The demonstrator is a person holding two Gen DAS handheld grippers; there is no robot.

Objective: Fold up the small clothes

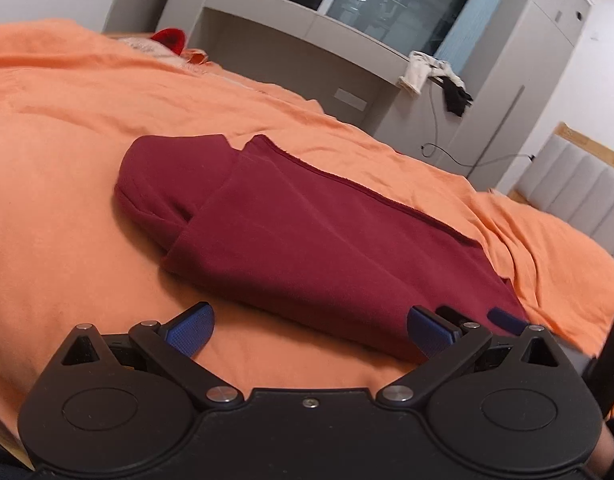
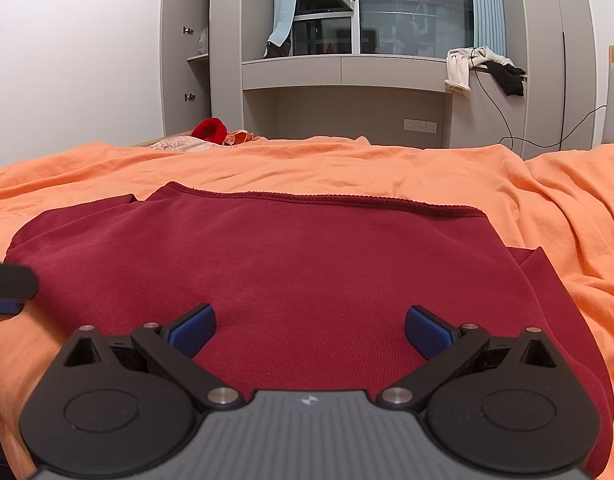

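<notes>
While both grippers hang low over the bed, I note a dark red garment lying folded on the orange sheet, its stitched hem on the side toward the window. My left gripper has its fingers spread wide, empty, at the garment's near edge, one pad over the cloth and the other over bare sheet. My right gripper is likewise spread, directly above the garment, gripping nothing. Loose clothes hang from the ledge below the window.
</notes>
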